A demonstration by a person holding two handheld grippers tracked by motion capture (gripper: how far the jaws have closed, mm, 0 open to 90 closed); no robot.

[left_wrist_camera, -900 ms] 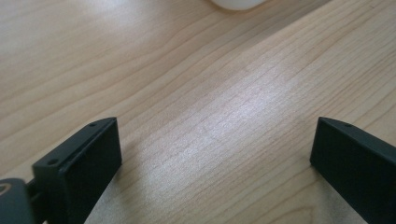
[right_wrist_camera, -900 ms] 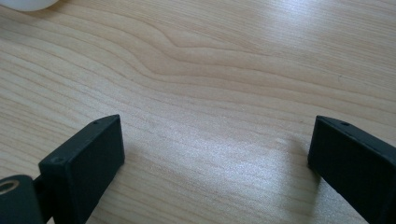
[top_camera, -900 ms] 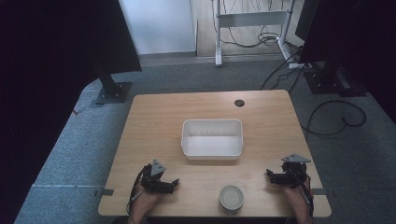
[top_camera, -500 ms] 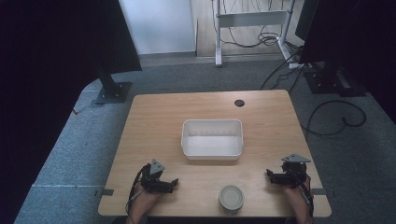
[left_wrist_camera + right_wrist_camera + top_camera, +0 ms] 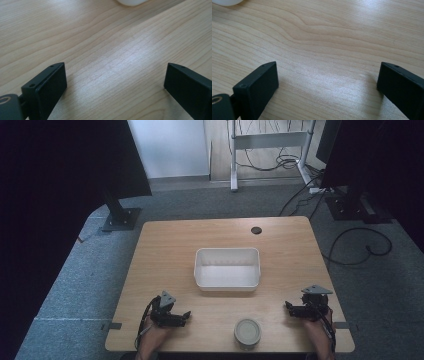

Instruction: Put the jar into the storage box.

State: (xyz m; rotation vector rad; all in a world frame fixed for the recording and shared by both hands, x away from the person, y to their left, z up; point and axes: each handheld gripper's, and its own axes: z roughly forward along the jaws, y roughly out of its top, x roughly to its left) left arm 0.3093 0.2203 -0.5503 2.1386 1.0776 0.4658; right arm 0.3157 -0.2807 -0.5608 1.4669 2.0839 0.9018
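The wooden table (image 5: 165, 245) stands on grey carpet (image 5: 80, 270) — its top pale, with a small dark round hole (image 5: 256, 230) near the far edge. A black stand (image 5: 120, 215) sits on the floor off the far left corner. Beyond the table, a white metal frame (image 5: 267, 142) rises, with loose black cables (image 5: 350, 245) trailing across the carpet at the right — dark panels (image 5: 370, 155) flank both sides.

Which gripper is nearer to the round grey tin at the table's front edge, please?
Right, narrowly. The right gripper sits to the right of the round grey tin; the left gripper sits slightly farther off on its left. Both are open and rest on the wooden table.
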